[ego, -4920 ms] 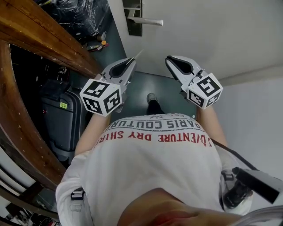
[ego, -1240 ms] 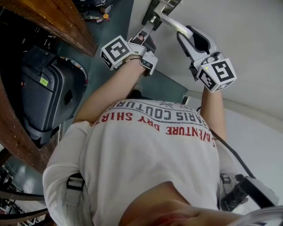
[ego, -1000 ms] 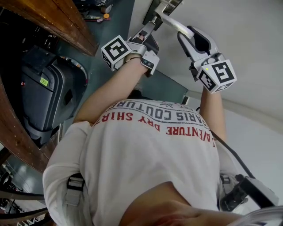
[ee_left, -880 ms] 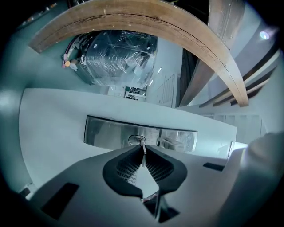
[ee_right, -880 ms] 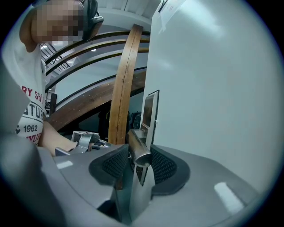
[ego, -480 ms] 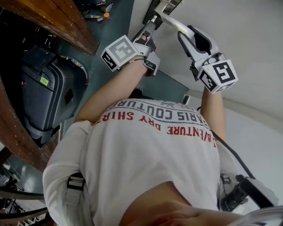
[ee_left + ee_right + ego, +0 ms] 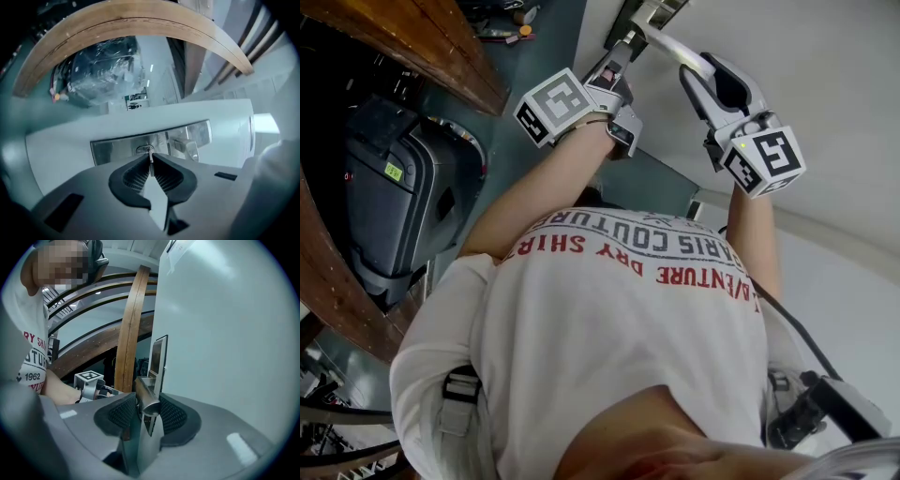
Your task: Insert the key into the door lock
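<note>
Wood comes first at the far left of the head view: a curved brown rail (image 7: 412,52), with a dark suitcase (image 7: 394,206) standing on the floor below it. The person's white shirt (image 7: 619,319) with red lettering fills the near middle.

Both arms reach to the far side. The left gripper (image 7: 617,58) points at the edge of the white door (image 7: 797,66), with its marker cube on the near side. In the left gripper view, the left gripper (image 7: 151,165) has its 2 jaws drawn narrow, pinching the key (image 7: 149,154) so that the blade sticks out from between the pads. The blade's tip meets the lock (image 7: 144,150), a small oval keyhole in a shiny metal plate (image 7: 117,149) on the door. How deep the blade sits cannot be told.

Just right of the lock, the handle (image 7: 670,45) juts from the same plate. The right gripper (image 7: 694,73) holds its free end. In the right gripper view, the right gripper (image 7: 147,412) has its jaws set fairly wide, 1 ribbed pad on each side of the round handle (image 7: 143,389), clamped on it. The plain door face fills that view's right.
</note>
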Available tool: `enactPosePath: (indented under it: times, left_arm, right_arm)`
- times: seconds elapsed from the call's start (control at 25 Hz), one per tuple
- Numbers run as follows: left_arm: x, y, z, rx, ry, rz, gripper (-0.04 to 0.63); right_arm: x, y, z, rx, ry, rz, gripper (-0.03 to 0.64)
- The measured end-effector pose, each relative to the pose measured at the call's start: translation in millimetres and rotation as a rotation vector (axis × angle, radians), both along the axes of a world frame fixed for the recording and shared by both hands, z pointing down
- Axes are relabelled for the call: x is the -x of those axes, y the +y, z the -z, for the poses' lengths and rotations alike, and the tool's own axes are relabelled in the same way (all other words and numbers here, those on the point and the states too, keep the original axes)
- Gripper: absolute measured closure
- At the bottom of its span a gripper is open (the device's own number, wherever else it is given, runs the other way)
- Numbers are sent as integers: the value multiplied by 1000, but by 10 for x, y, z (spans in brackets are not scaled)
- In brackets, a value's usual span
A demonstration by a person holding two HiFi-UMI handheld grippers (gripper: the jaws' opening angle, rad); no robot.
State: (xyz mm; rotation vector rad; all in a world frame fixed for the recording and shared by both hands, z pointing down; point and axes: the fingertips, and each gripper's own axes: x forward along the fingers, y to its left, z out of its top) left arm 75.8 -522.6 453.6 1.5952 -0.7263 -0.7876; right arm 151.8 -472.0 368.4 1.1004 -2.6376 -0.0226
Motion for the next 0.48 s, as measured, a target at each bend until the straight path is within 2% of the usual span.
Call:
enactPosePath:
  times: [0.12,0.48]
  left_arm:
    - [-31,-34,-11,31,84,-18,574]
    - [-58,-88,-8,31,114,-9,572]
  right_arm:
    - [7,25,-3,1,0,1,468]
    - [0,18,-5,5,-3,2,468]
